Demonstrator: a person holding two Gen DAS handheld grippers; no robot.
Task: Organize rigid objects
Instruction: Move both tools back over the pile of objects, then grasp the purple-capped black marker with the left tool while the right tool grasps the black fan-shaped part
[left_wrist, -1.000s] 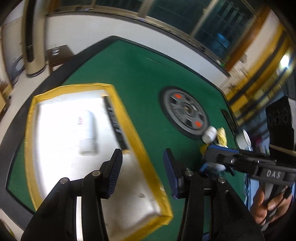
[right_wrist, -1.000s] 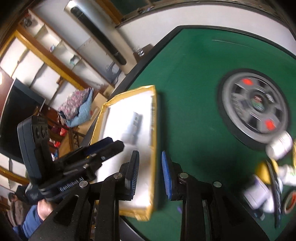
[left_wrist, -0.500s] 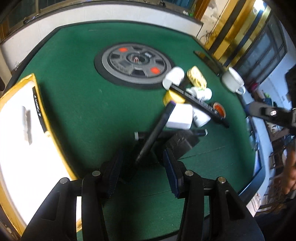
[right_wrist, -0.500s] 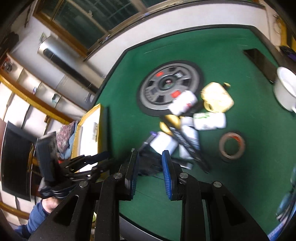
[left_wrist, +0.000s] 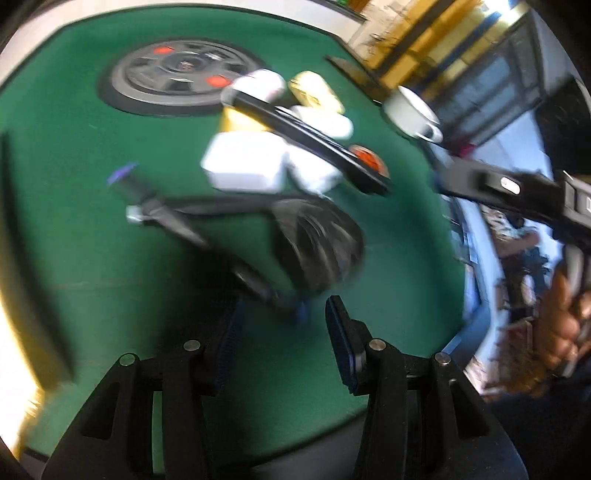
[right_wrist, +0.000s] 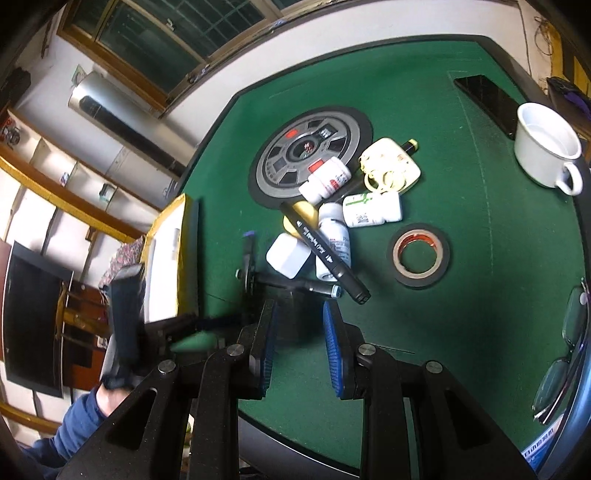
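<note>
Tray (right_wrist: 186, 236): left of frame, I see one white bottle (right_wrist: 176, 242) inside.
Mug (right_wrist: 546, 147): upper right, looks empty.
Left gripper (left_wrist: 282, 334): jaws apart, empty.
Right gripper (right_wrist: 299, 343): narrow gap, gripping nothing.

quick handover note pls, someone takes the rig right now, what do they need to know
Left gripper: open, empty, over the green table near a blurred dark object.
Right gripper: jaws narrowly apart, nothing gripped, pointing at the pile.
Yellow-rimmed tray: something white lies inside, a long black item along its edge.
Left to sort: white bottles, black marker, white box, yellow item, tape roll.
</note>
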